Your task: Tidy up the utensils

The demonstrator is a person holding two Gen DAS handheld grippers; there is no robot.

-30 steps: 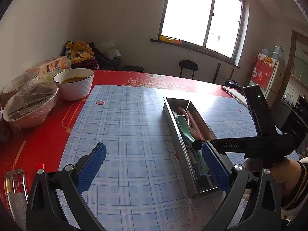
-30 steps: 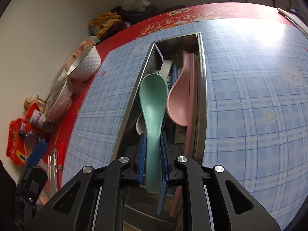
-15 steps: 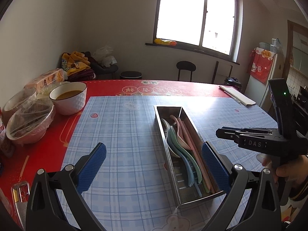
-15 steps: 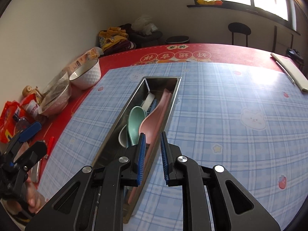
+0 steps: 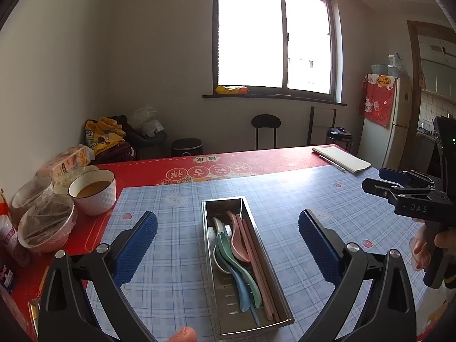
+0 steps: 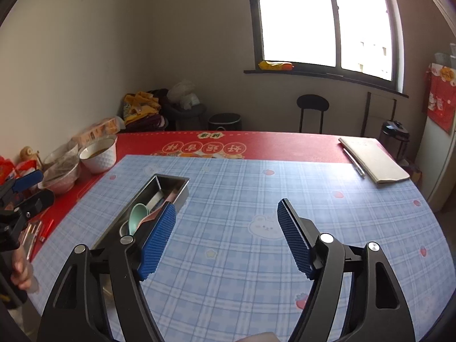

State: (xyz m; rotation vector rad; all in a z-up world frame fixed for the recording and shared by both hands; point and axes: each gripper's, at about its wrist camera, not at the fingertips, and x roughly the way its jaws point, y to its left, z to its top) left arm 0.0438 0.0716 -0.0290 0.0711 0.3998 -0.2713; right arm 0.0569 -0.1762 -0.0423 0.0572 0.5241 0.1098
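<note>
A long steel utensil tray lies on the blue checked mat and holds a green spoon, a pink spoon, a blue spoon and pink chopsticks. My left gripper is open and empty, raised above the tray. My right gripper is open and empty, raised to the right of the tray. The right gripper also shows at the right edge of the left wrist view. The green spoon shows in the right wrist view.
A white bowl of soup and wrapped bowls stand on the red cloth at the left. A notebook with a pen lies at the far right. Small tools lie at the left table edge.
My right gripper let go of the green spoon in the tray, pulled up and back to the right, and opened wide. My left gripper rose and tilted up, still open.
</note>
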